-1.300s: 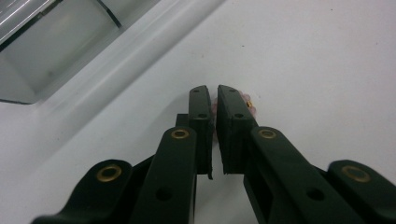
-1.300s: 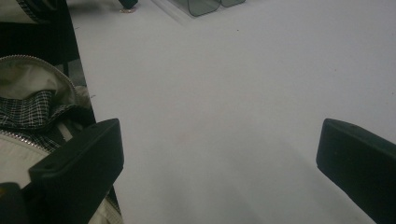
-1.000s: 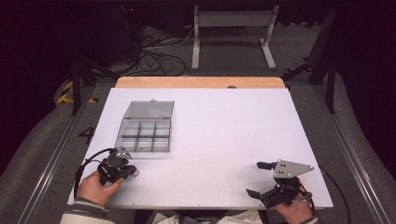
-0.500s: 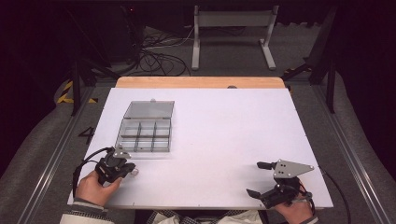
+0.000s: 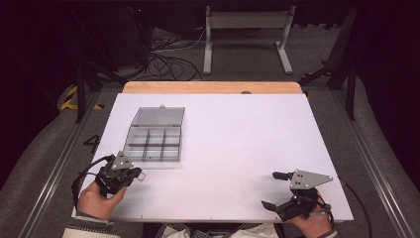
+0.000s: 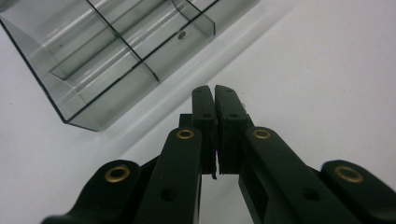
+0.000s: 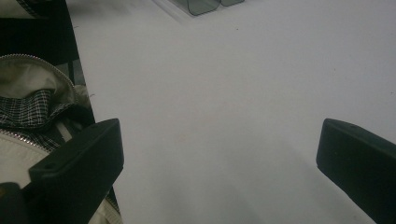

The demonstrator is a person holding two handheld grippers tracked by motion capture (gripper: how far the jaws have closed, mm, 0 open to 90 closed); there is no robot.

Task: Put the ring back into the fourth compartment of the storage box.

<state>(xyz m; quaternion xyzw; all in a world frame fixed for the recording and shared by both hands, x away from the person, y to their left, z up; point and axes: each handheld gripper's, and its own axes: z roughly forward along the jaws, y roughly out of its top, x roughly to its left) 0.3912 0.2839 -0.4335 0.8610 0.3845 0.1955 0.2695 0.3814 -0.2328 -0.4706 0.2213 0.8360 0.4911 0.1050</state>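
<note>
Seemingly nothing is under way yet: the left gripper (image 5: 130,173) rests at the table's (image 5: 237,148) near-left edge, jaws pressed together on nothing, just short of the clear compartment box (image 5: 154,143), lid open. The right gripper (image 5: 280,191) sits near right, jaws spread wide, so any next move probably means reaching toward that box

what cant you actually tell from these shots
- Whether the left gripper pinches anything: its jaws are shut, and the small reddish thing by its tip in the high view is too small to identify.
- Whether the compartment box holds parts: small in the high view, cut off by the edge in the left gripper view.
</note>
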